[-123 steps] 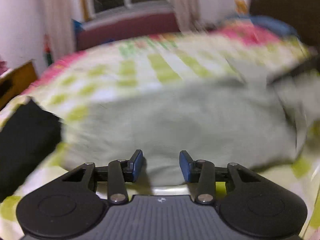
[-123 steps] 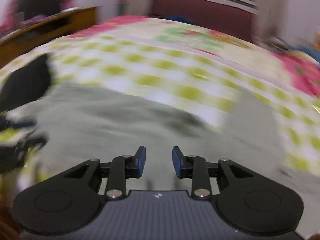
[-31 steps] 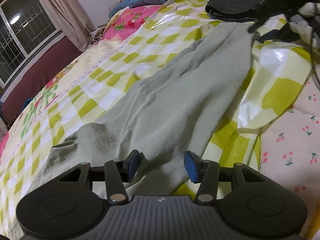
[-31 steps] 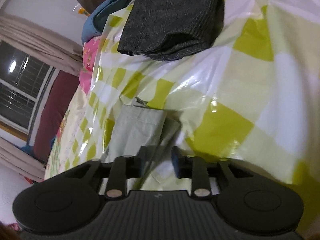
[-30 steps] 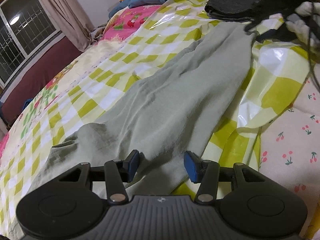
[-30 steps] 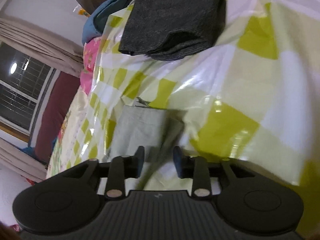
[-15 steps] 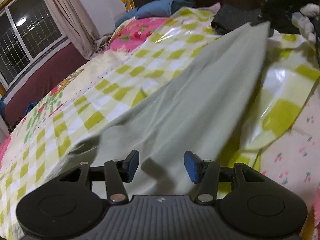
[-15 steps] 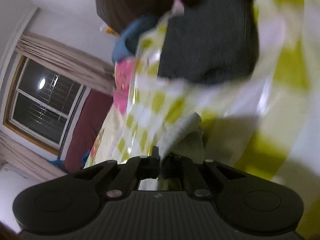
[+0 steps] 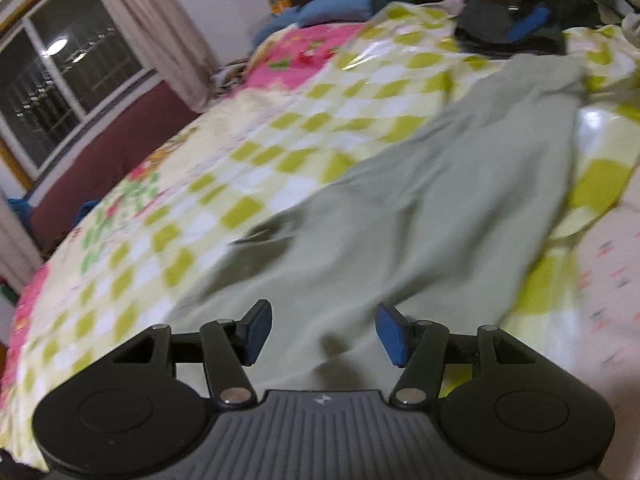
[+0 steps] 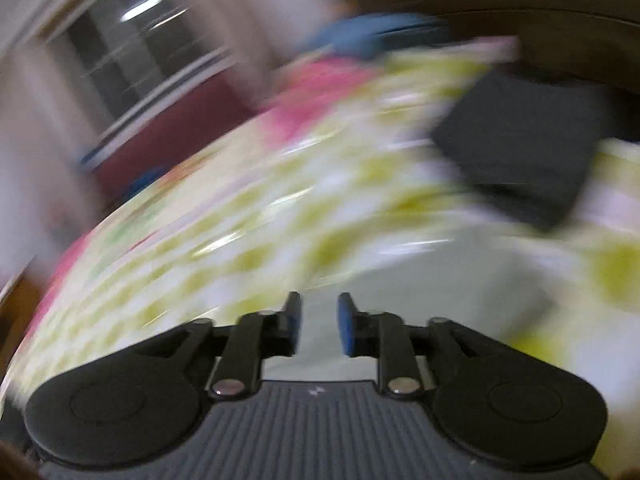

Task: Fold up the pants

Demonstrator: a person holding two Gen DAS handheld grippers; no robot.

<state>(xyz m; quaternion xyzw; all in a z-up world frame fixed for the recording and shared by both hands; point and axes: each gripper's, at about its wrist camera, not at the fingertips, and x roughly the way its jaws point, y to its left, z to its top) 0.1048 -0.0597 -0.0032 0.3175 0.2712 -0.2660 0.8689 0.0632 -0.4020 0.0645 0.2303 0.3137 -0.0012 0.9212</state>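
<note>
Grey-green pants (image 9: pixel 420 216) lie stretched over the yellow-checked bedspread (image 9: pixel 240 184), running from my left gripper to the far right. My left gripper (image 9: pixel 324 332) hovers over the near end, its jaws opening, with cloth below them but nothing pinched. In the left wrist view my right gripper (image 9: pixel 532 20) shows small above the far leg end. The right wrist view is heavily blurred. There my right gripper (image 10: pixel 319 324) has its jaws opening, with a clear gap and nothing between the pads. The pale pants (image 10: pixel 440 280) lie beneath it.
A dark folded garment (image 10: pixel 520 152) sits at the head of the bed beyond the pants. A blue pillow (image 9: pixel 348 0) and a dark headboard stand behind it. A window (image 9: pixel 72 80) with curtains is at the left, and a pink printed sheet (image 9: pixel 608 280) at the right edge.
The right gripper shut on the far leg end, lifted it, then rolled upright and let it go. The left gripper widened and drew up and back; the pants now lie rumpled.
</note>
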